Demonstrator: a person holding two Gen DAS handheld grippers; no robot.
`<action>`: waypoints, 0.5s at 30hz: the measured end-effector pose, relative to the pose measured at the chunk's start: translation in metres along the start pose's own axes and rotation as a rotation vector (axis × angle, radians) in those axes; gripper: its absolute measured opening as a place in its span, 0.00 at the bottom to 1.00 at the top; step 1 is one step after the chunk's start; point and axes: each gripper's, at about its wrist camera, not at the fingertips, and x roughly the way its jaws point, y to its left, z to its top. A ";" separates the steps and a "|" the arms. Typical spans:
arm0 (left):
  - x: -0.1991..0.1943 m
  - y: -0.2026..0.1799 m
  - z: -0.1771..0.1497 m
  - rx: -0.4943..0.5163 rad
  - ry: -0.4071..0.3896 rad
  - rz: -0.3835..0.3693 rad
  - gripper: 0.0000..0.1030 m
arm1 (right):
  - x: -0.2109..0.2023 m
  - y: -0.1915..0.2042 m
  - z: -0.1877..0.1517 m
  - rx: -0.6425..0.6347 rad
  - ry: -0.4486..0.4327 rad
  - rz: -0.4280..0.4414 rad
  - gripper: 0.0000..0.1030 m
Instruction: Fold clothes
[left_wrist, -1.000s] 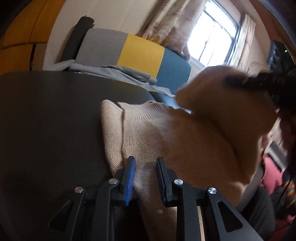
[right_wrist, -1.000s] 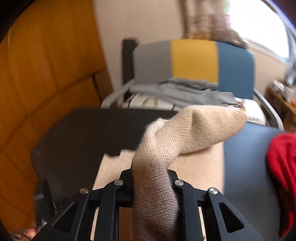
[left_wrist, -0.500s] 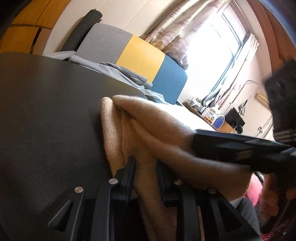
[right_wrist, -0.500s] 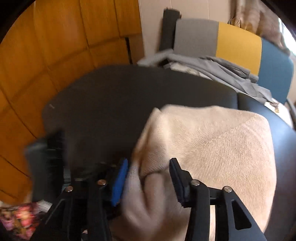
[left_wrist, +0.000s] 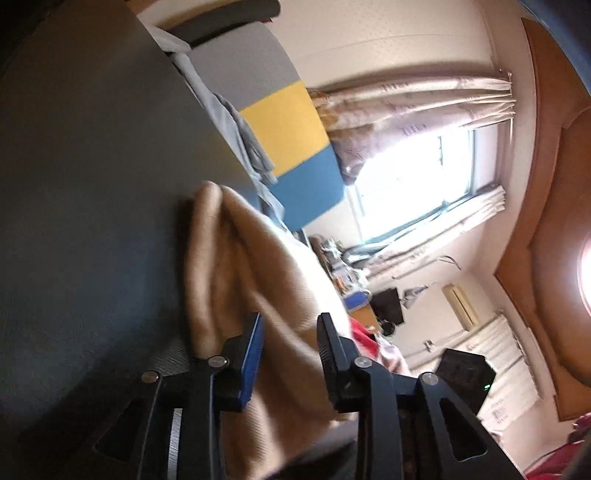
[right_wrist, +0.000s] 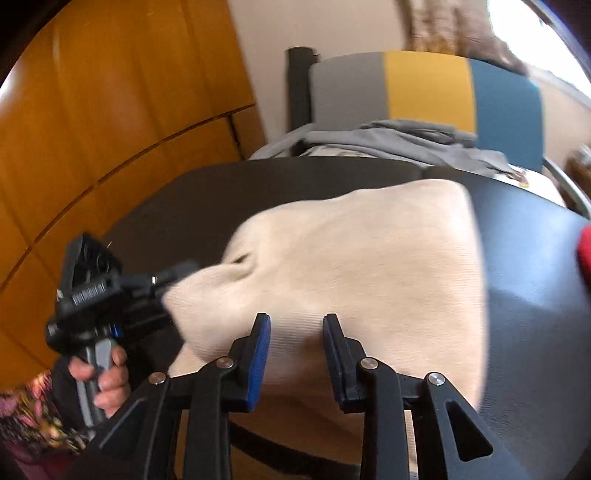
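A beige knitted sweater (right_wrist: 369, 258) lies folded on the dark table (right_wrist: 535, 302). In the right wrist view my right gripper (right_wrist: 295, 332) hovers over its near edge. The jaws are closing, with the blue pad bare and the knit just beyond the tips. The left gripper (right_wrist: 166, 280) reaches in from the left at the sweater's left corner, a hand (right_wrist: 107, 380) on its handle. In the rolled left wrist view the left gripper (left_wrist: 290, 350) straddles a thick fold of the sweater (left_wrist: 229, 266). Its jaws are opening and the blue pad stands off the cloth.
Behind the table stands a chair (right_wrist: 424, 92) with a grey, yellow and blue back, with grey clothes (right_wrist: 388, 140) heaped on its seat. A red garment (right_wrist: 583, 251) lies at the table's right edge. Orange wooden panels (right_wrist: 110, 110) line the left wall.
The right gripper let go of the raised sweater part and sank toward the near edge. The sweater now lies flat and folded. The left gripper rolled and its jaws widened around the fold.
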 end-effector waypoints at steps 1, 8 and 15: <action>0.004 -0.003 0.000 -0.002 0.032 -0.001 0.35 | 0.008 0.007 0.002 -0.028 0.008 0.015 0.30; 0.032 -0.004 -0.009 -0.086 0.227 0.056 0.50 | 0.045 0.047 -0.008 -0.240 0.077 0.075 0.32; 0.050 -0.010 -0.003 -0.126 0.276 0.147 0.44 | 0.026 0.038 -0.021 -0.260 0.051 0.088 0.36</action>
